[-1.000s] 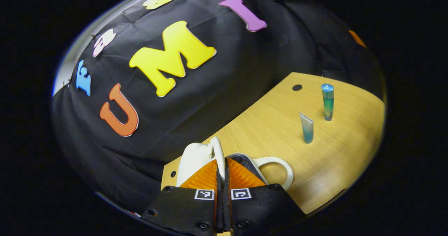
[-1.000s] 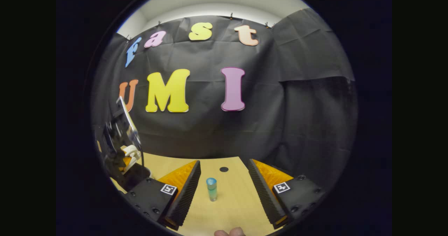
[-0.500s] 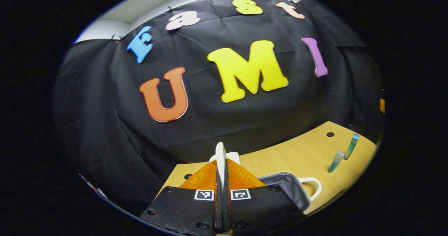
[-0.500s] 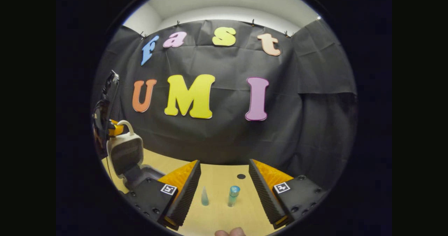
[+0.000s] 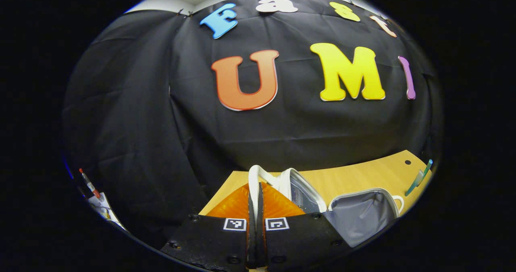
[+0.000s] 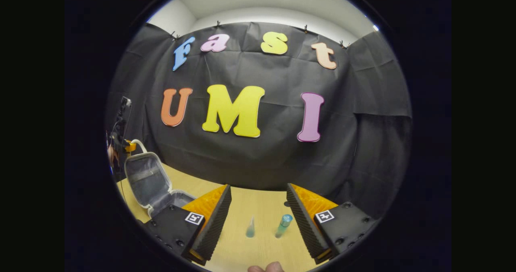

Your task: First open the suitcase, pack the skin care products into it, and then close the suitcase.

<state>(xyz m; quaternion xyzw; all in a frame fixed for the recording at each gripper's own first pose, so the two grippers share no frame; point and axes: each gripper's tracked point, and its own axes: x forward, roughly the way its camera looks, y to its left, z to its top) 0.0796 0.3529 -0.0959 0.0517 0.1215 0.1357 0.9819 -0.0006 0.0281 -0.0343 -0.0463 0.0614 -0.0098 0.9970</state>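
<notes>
Table [image 6: 242,248] | left tool [image 5: 255,191] clamped on lid handle [image 5: 253,175] | right tool [image 6: 258,207] apart | suitcase [image 6: 145,179] base half-hidden

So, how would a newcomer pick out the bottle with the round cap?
Start at the wooden table. Between the right tool's open fingers stand two small bluish containers. The bottle is the one nearer the right finger; its round blue cap distinguishes it from the tube, which tapers upward.

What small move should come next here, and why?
Probably the left gripper should let go of the white handle: its jaws are shut on it and the suitcase lid already stands open. The tube and bottle are on the table, between the right gripper's open jaws.
</notes>
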